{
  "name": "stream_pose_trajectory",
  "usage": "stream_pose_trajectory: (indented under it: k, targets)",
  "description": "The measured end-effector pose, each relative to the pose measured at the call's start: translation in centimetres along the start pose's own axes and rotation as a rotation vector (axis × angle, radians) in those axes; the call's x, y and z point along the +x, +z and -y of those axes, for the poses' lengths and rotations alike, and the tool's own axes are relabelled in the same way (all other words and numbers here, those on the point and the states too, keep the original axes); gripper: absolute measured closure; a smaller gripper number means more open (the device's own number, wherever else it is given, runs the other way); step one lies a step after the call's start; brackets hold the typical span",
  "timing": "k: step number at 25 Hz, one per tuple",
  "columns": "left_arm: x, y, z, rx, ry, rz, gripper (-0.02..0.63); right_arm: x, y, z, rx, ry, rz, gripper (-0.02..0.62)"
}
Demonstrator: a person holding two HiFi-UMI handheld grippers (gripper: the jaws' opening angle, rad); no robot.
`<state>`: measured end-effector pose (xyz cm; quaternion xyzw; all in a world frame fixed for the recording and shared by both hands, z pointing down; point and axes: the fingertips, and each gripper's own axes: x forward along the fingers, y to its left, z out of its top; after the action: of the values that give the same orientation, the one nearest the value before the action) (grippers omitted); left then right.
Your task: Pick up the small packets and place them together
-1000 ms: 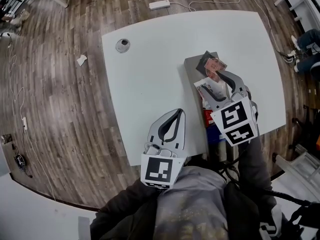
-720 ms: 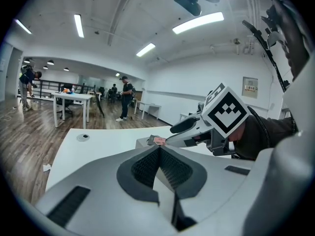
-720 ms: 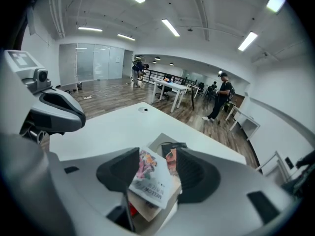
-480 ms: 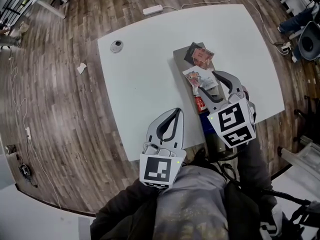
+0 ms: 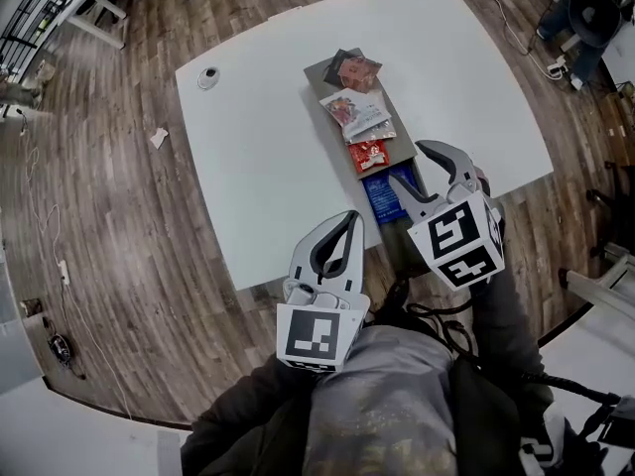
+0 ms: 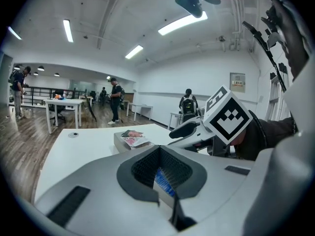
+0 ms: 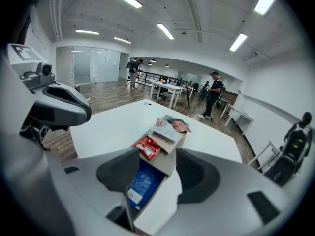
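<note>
Right gripper point(image 5: 405, 163) has backed off the red, blue, pink packets point(image 5: 355, 115).

Table point(image 5: 263, 167) smooth matt white; floor point(image 5: 109, 236) wood planks; red packet point(image 5: 368, 154), blue packet point(image 5: 378, 197) glossy plastic.

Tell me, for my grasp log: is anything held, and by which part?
Nothing is held. Left tongs shut and empty; right tongs open, not gripping the blue packet before them.

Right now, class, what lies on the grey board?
On the grey board: a pink packet overlapping a dark packet, a white packet, a red packet. Anything beneath is covered.
</note>
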<state>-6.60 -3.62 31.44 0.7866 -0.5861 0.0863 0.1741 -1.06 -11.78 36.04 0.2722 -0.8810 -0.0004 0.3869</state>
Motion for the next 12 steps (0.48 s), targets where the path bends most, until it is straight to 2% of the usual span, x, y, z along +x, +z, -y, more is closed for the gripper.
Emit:
stream_pose_trajectory:
  k: [7, 9, 10, 12]
  targets:
    - [-3.2, -2.3, 6.2, 0.004, -0.020, 0.011, 0.604, -3.9, -6.2, -5.5, -0.043, 0.052, -0.052, 0.369]
    - [-3.9, -2.5, 7.3, 0.004, -0.014, 0.024, 0.604, -4.6, -7.4, -6.6, -0.074, 0.050, -0.061, 0.543]
    - [-4.3, -2.6, 7.7, 0.005, -0.009, 0.031, 0.604, -4.9, -7.8, -7.1, -0.088, 0.053, -0.060, 0.575]
    - [-4.9, -2.5, 8.3, 0.008, 0.001, 0.045, 0.604, -5.5, -8.0, -7.9, -0.107, 0.066, -0.055, 0.577]
